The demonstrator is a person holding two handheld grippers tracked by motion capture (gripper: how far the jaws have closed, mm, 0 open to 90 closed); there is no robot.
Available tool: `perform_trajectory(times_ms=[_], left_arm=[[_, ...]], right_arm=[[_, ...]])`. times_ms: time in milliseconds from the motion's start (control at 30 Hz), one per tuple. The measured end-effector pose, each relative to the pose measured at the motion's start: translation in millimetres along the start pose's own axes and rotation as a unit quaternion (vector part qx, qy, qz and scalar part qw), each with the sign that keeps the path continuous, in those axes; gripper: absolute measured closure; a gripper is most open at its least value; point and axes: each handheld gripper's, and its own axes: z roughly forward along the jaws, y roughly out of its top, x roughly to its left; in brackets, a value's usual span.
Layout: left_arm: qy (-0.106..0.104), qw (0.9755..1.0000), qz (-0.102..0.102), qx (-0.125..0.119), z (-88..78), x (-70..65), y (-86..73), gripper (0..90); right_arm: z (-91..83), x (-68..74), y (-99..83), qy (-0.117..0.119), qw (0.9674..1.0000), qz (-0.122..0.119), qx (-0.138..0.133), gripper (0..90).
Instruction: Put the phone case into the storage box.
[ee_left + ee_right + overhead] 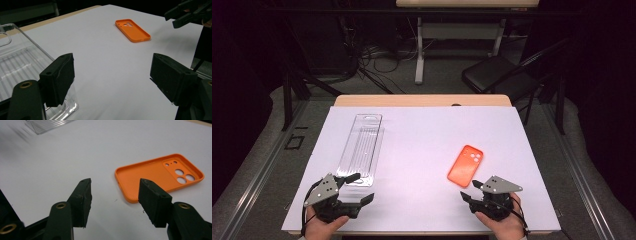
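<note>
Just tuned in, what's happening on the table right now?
A person holds a gripper in each hand over a white sheet. The right gripper, jaws open and holding nothing, sits just short of the near end of an orange phone case lying inside-up. The left gripper, also open, is at the near end of a clear plastic tray. Nothing is gripped yet.

both hand-held grippers, left and right, held low, jaws apart.

Right tongs gape empty just beside orange phone case.
</note>
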Motion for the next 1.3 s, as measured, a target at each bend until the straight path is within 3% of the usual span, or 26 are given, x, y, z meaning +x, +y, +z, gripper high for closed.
perform_trajectory(times_ms=[133,400,867,1033,1200,1300], left_arm=[[0.0,1.0,-0.001,0.0,0.3,0.5,-0.1,19.7],[0.001,1.0,-0.002,0.0,-0.1,0.4,-0.1,19.7],[-0.001,1.0,-0.002,0.003,1.3,0.9,-0.9,19.7],[0.0,1.0,-0.003,0.004,1.5,0.7,-1.1,19.7],[0.0,1.0,-0.003,0.004,1.8,1.0,-1.3,19.7],[-0.001,1.0,-0.003,0.005,2.1,1.1,-1.5,19.7]], right_arm=[[4.1,-4.4,5.7,0.006,0.9997,-0.003,0.024,44.3],[18.5,-11.0,16.6,0.001,0.9969,-0.042,0.066,48.8],[35.7,-18.5,30.7,0.024,0.9933,-0.048,0.102,50.2],[40.2,-19.7,36.7,0.027,0.9901,-0.064,0.122,51.6],[44.1,-21.4,40.8,0.041,0.9872,-0.06,0.142,56.6],[49.2,-22.9,45.0,0.046,0.9833,-0.063,0.165,59.0]])
